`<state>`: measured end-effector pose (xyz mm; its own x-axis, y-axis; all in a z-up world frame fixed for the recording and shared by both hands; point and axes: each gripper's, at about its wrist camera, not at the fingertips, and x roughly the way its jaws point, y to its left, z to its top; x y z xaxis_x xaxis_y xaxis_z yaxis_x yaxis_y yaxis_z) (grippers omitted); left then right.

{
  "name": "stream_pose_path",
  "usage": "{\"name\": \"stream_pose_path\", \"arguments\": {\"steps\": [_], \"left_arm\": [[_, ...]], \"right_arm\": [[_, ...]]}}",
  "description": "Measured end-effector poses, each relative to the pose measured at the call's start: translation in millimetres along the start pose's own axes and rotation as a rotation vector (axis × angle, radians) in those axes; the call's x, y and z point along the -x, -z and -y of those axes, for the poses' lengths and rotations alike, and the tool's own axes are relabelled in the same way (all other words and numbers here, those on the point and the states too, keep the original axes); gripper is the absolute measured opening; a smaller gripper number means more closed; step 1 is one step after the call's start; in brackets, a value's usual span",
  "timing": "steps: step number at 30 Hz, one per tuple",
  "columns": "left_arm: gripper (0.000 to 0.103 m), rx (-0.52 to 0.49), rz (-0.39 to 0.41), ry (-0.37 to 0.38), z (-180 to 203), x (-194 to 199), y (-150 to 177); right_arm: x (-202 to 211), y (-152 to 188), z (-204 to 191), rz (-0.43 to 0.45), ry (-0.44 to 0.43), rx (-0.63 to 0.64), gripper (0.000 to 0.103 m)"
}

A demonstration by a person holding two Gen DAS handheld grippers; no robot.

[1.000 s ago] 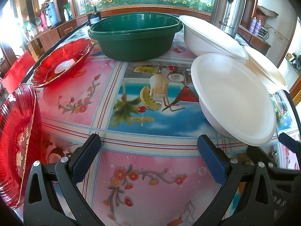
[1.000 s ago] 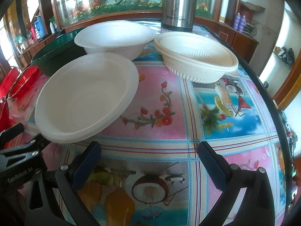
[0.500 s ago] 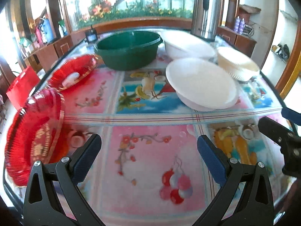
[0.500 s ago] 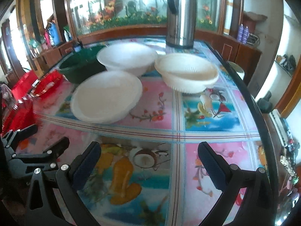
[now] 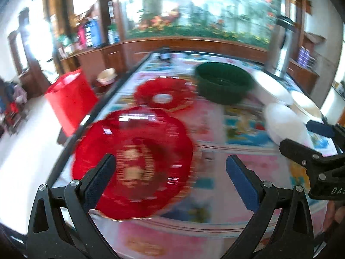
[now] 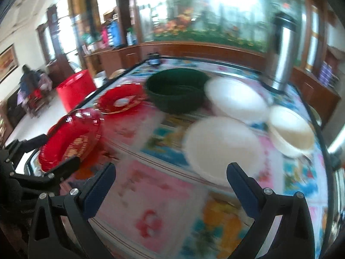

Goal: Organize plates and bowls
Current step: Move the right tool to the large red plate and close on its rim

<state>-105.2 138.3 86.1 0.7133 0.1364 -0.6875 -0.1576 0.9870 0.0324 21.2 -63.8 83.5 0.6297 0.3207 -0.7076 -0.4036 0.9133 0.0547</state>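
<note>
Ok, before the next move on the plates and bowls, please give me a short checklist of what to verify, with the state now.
1. Left gripper open and holding nothing: ok.
2. Right gripper open and holding nothing: ok.
3. Near red plate lies ahead of the left gripper, not between its fingers: ok.
4. Near white bowl lies ahead of the right gripper, untouched: ok.
5. Near red plate fully on the table, not over its left edge: cannot tell.
6. Sharp view for aiming: not ok, both pictures are blurred.
</note>
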Motion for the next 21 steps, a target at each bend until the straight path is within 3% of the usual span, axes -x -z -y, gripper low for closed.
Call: {"name": "stream_pose_path", "arguments": {"steps": [7,17,21], "left_arm": [[0.103,0.115,-0.048,-0.083,-73.8,-18.2,3.5],[0.103,0.167,-0.100,-0.091,-119.5,-39.2,11.8],[0.103,0.160,-0.117,-0.073,-118.8,-47.2,12.9]], "right_arm": [[-29.5,-22.5,-49.1,-0.026,-0.067,0.106,0.098],[-65.2,-36.5,-89.5,-0.101,-0.105,0.175,0.090],[-80.9,-39.6,-95.2,-0.146,-0.106,0.184,0.074]]}}
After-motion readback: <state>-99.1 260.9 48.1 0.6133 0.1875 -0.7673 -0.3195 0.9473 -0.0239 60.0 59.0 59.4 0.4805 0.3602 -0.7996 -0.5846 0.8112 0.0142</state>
